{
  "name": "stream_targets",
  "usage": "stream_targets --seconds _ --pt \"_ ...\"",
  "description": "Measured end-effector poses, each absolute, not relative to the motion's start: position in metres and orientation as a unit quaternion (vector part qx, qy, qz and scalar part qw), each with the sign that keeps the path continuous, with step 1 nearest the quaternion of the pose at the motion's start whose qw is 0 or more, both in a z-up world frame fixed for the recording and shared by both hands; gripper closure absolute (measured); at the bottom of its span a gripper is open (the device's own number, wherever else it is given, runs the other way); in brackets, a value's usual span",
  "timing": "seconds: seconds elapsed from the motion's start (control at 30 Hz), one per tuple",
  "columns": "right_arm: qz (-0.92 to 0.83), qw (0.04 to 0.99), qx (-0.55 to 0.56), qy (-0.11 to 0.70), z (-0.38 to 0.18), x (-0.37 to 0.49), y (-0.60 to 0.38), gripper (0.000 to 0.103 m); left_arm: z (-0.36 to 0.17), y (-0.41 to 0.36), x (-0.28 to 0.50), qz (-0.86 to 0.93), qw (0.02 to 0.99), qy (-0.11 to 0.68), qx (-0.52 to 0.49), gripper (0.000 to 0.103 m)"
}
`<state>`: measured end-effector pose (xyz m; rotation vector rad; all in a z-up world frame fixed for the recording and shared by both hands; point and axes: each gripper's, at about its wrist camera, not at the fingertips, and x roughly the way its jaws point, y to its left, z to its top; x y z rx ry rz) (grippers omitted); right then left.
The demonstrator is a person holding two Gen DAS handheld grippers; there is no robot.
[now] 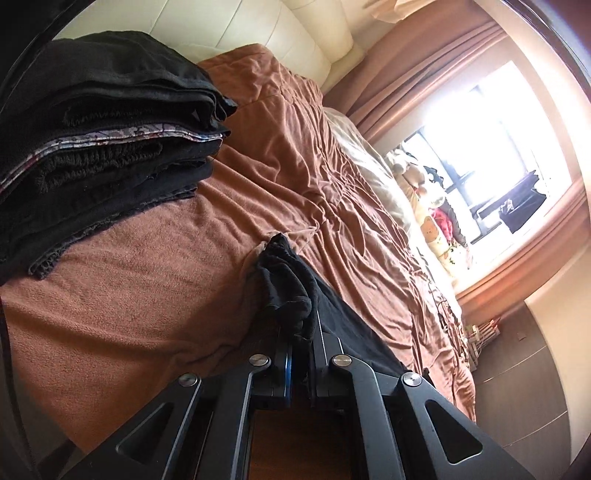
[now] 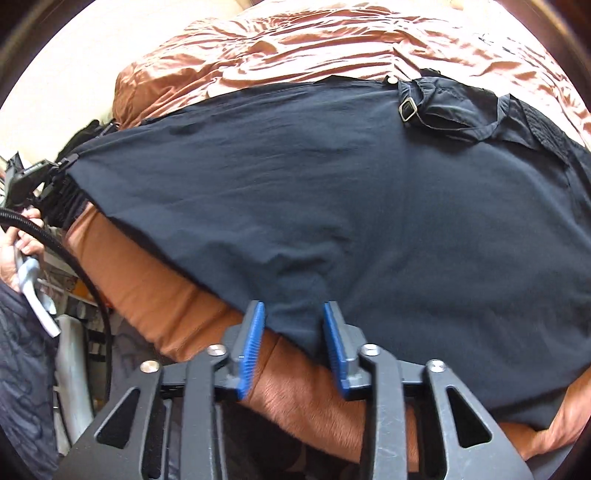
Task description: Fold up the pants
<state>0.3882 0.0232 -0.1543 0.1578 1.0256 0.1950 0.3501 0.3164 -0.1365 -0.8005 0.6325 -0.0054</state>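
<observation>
Dark navy pants (image 2: 369, 192) lie spread across a brown bed cover (image 2: 295, 48), with a strap buckle (image 2: 406, 108) at their far right. My right gripper (image 2: 293, 310) straddles their near edge. Its blue pads (image 2: 253, 343) stand apart and the cloth puckers between them. My left gripper (image 1: 300, 332) is shut on a bunched corner of the pants (image 1: 284, 280) and holds it up off the bed. The right wrist view shows the left gripper (image 2: 61, 164) at the far left, with the cloth stretched taut from it.
A stack of folded dark clothes (image 1: 103, 147) sits on the bed cover (image 1: 155, 280) at the left, near a cream headboard (image 1: 277, 33). A bright window (image 1: 498, 155) and curtains lie to the right. A hand (image 2: 14, 243) grips the left tool's handle beside a black cable (image 2: 85, 273).
</observation>
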Motion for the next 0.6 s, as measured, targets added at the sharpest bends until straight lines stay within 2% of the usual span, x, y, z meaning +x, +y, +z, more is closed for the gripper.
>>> stream_targets --seconds 0.33,0.53,0.6 --pt "0.058 0.879 0.107 0.461 -0.140 0.402 -0.010 0.076 -0.120 0.313 0.356 -0.007 0.875 0.301 -0.378 0.097" --pt "0.049 0.872 0.110 0.474 -0.151 0.412 -0.004 0.093 -0.101 0.310 0.358 -0.015 0.879 0.294 -0.376 0.097" --pt "0.048 0.869 0.110 0.480 -0.157 0.412 -0.004 0.094 -0.092 0.307 0.359 -0.022 0.879 0.291 -0.377 0.097"
